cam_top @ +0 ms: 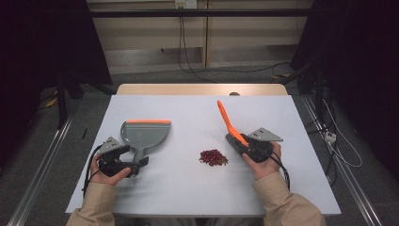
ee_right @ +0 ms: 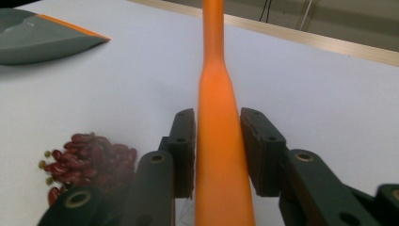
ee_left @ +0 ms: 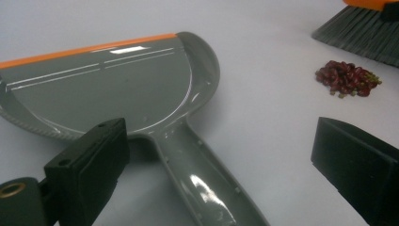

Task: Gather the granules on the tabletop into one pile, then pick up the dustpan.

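Orange plastic runs straight up between the jaws of the right claw (ee_right: 217, 155): this is the handle of a small brush (ee_right: 217, 94), and the two black pads sit close against its flanks on either side, though a thin sliver of light on each side leaves it unclear whether they press on it. From the high view the right claw (cam_top: 245, 145) lies low on the counter (cam_top: 188, 188) in the person's right hand (cam_top: 264, 160), with the brush handle slanting up and away from it and the grey bristles down at the claw's near-left side. Just left of those bristles lies a small heap of dark red beans (cam_top: 213, 157), with a few greenish ones at its edge.

The left claw (ee_left: 211, 160) stands wide open, one jaw on each side of the grey handle of the dustpan (ee_left: 117, 89), neither pad touching it. In the high view this claw (cam_top: 134, 165) rests in the left hand (cam_top: 106, 172) at the near end of the dustpan's handle. The dustpan lies flat on the white counter, its orange-edged lip turned away from the person, well apart from the beans to its right.
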`<state>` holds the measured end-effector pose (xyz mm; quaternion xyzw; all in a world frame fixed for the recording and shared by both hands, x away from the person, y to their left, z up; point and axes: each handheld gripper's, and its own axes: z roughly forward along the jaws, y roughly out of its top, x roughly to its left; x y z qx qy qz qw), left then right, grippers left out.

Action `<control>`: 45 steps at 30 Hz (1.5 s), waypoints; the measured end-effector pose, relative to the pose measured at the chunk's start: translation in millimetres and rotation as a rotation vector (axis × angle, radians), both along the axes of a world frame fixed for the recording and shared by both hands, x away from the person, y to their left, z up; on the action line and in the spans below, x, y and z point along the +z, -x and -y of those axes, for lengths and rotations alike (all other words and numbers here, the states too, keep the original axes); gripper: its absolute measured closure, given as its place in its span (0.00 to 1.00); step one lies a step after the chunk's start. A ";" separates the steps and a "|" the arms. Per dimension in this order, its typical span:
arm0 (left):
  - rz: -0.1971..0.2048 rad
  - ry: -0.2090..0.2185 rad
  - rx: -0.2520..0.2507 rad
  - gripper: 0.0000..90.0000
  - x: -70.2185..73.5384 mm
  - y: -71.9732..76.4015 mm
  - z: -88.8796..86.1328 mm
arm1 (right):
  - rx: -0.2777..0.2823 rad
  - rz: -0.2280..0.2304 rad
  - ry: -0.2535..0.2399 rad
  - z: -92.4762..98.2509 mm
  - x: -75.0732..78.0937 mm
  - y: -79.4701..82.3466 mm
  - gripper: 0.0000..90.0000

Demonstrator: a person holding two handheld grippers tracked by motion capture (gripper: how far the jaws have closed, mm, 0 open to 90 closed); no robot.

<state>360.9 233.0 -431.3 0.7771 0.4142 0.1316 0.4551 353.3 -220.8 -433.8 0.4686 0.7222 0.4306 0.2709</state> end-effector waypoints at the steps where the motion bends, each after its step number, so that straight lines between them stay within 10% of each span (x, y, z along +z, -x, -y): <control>1: -0.003 -0.008 0.000 0.05 -0.4 -0.2 0.0 | 0.004 -0.008 0.001 -1.5 3.1 -1.7 0.72; 21: -0.099 -0.063 0.060 0.06 -8.3 -1.0 -8.0 | -0.020 -0.171 0.066 -14.7 13.5 -28.9 0.76; 45: -0.162 -0.162 0.149 0.19 -5.2 -11.0 8.7 | -0.015 -0.136 -0.036 -6.2 11.0 -23.5 0.78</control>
